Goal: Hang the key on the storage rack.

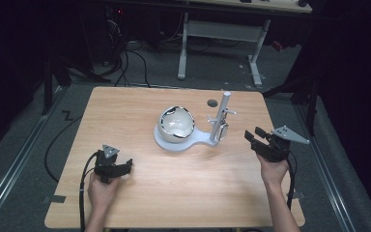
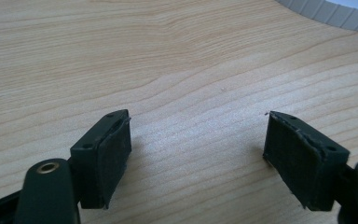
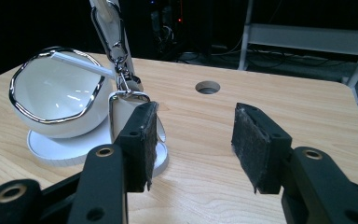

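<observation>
L gripper [image 1: 125, 166] low over light wood table [image 1: 174, 193], near front-left, jaws spread wide, nothing betw. them. R gripper [image 1: 251, 137] near right edge, jaws also apart, empty, aimed at white post w/ chrome clip [image 1: 221, 121]. Post stands on white round base [image 1: 171, 142] at table centre, beside tilted white bowl w/ chrome rim [image 1: 176, 123].

Risk, as I judge: R closing in too fast could knock post or tip bowl, since base looks light. Open room: plenty front and left; right edge close to R hand; round hole [image 1: 212, 103] behind post.
</observation>
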The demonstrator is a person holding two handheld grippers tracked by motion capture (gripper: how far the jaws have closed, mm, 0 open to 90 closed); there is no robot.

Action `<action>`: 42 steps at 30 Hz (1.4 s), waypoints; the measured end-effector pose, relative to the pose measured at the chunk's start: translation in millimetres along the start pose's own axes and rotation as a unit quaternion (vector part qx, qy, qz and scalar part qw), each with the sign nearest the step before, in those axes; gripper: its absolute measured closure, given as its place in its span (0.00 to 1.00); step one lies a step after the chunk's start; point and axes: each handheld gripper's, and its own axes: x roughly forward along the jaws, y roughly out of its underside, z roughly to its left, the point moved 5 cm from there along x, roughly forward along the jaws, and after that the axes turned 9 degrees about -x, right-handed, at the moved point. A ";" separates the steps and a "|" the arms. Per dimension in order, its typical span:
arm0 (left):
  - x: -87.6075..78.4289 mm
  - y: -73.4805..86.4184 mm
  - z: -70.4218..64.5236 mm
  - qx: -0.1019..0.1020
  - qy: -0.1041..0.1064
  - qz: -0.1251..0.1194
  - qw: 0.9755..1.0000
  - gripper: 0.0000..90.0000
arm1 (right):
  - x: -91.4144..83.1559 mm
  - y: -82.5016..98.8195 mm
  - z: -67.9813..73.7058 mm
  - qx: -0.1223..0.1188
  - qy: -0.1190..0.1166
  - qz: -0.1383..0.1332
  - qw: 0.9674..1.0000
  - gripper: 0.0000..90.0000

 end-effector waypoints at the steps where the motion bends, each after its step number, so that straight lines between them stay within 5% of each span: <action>1: 0.0 0.0 0.0 0.000 0.000 0.000 1.000 0.26 | -0.8 0.7 -0.2 0.002 0.000 0.000 1.000 0.56; 42: 0.1 0.0 -0.1 0.000 0.000 0.000 1.000 0.26 | -21.7 47.5 1.3 0.026 -0.006 0.023 0.999 0.57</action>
